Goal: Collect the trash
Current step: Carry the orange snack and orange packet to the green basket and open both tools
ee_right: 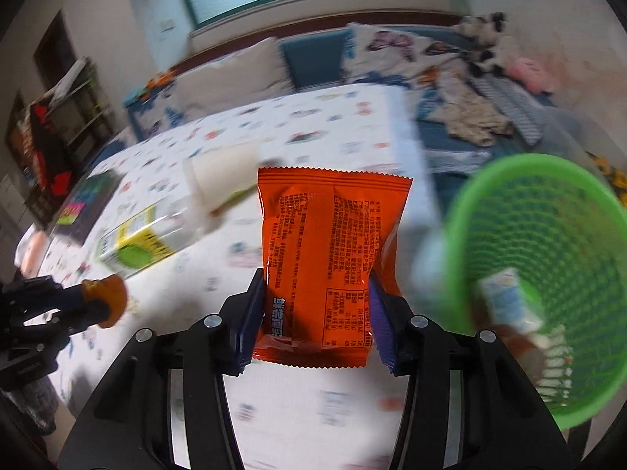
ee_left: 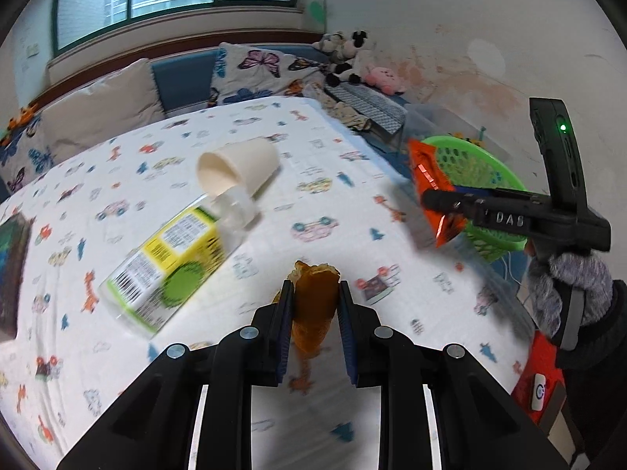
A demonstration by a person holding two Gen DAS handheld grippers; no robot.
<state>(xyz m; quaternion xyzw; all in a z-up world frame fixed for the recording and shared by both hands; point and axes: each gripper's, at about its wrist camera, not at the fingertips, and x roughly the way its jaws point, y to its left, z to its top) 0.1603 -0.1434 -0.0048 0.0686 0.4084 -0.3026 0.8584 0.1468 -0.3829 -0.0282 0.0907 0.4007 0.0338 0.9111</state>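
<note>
My left gripper [ee_left: 315,293] is shut on a crumpled amber wrapper [ee_left: 315,301] above the patterned tablecloth [ee_left: 352,180]; it also shows in the right wrist view [ee_right: 107,299]. My right gripper [ee_right: 315,286] is shut on an orange snack packet [ee_right: 329,250], held near the green basket [ee_right: 548,266]; the packet shows in the left wrist view [ee_left: 431,188] in front of the basket [ee_left: 482,172]. A clear bottle with a yellow-green label [ee_left: 172,258] and a white paper cup [ee_left: 239,168] lie on the table. The basket holds a small white packet [ee_right: 505,301].
A dark book [ee_left: 11,274] lies at the table's left edge. A bench with cushions [ee_left: 102,105] and plush toys [ee_left: 352,58] runs behind the table, under a window. A red object [ee_left: 537,376] sits at the lower right.
</note>
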